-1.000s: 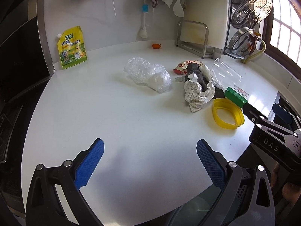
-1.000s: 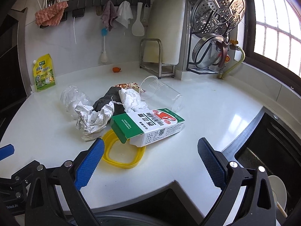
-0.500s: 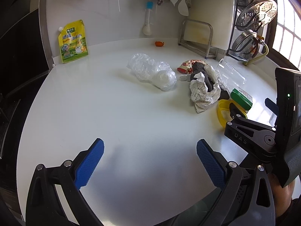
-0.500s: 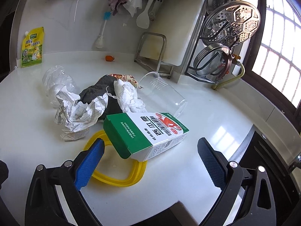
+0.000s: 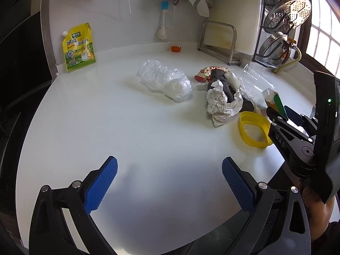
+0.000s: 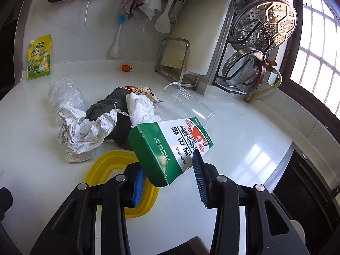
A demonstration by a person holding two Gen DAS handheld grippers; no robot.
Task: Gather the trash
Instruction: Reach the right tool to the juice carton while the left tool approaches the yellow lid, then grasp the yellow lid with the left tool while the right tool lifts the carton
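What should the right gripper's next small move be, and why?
Probably lift the green and white box clear of the counter. The right gripper has just been closing, and its pads now sit against the box's near end, which rests over the yellow ring. The left gripper is open with nothing between its pads.

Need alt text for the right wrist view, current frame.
The right gripper has just closed its jaws on a green-and-white carton, tilted above a yellow ring on the white counter. Crumpled paper and a clear cup lie behind.
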